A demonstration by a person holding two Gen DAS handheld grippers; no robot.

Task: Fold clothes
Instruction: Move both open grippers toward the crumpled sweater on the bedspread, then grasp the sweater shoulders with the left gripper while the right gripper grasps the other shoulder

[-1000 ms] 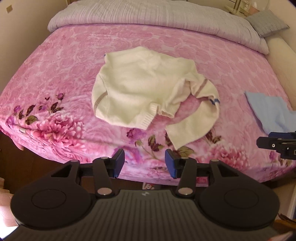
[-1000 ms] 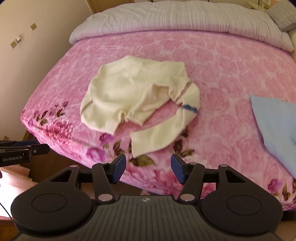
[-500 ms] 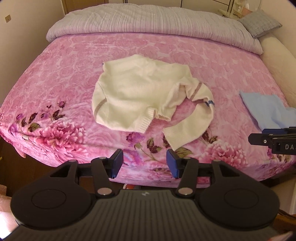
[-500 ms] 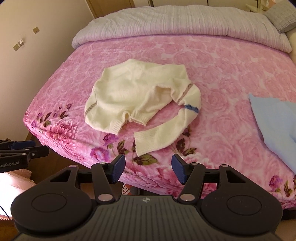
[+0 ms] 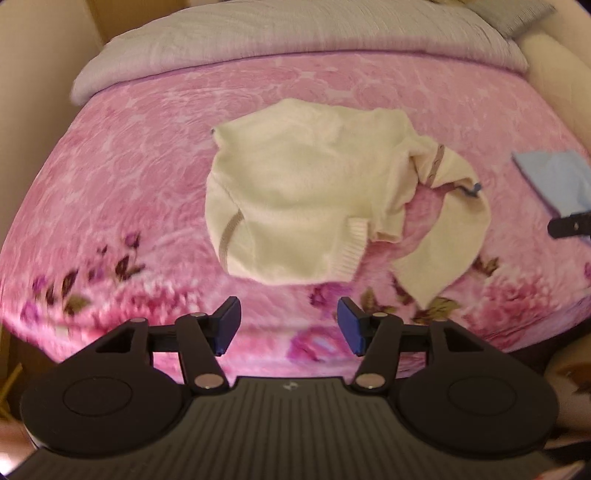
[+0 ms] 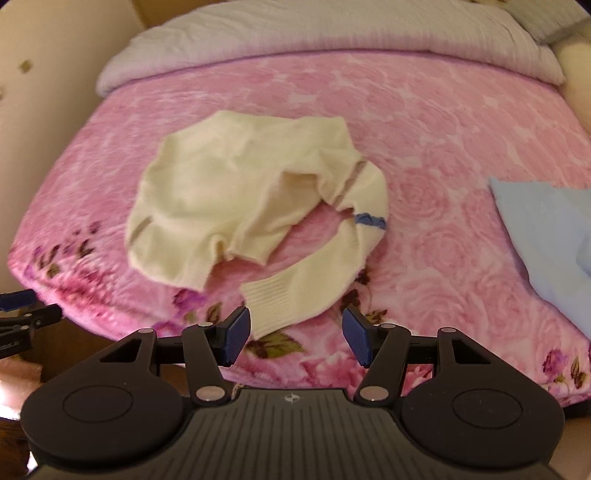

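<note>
A cream knitted sweater lies crumpled on the pink floral bed cover, one sleeve trailing toward the near edge. It also shows in the right wrist view. My left gripper is open and empty, above the bed's near edge, just short of the sweater's hem. My right gripper is open and empty, with the ribbed sleeve cuff just beyond its fingertips. The right gripper's tip shows in the left wrist view at the right edge.
A light blue cloth lies on the right side of the bed. A grey quilt runs across the head of the bed. A wall stands to the left. The bed's near edge drops off below both grippers.
Both grippers have moved forward toward the bed, so the sweater looks larger and closer. Both stay open. The sweater has not moved.
</note>
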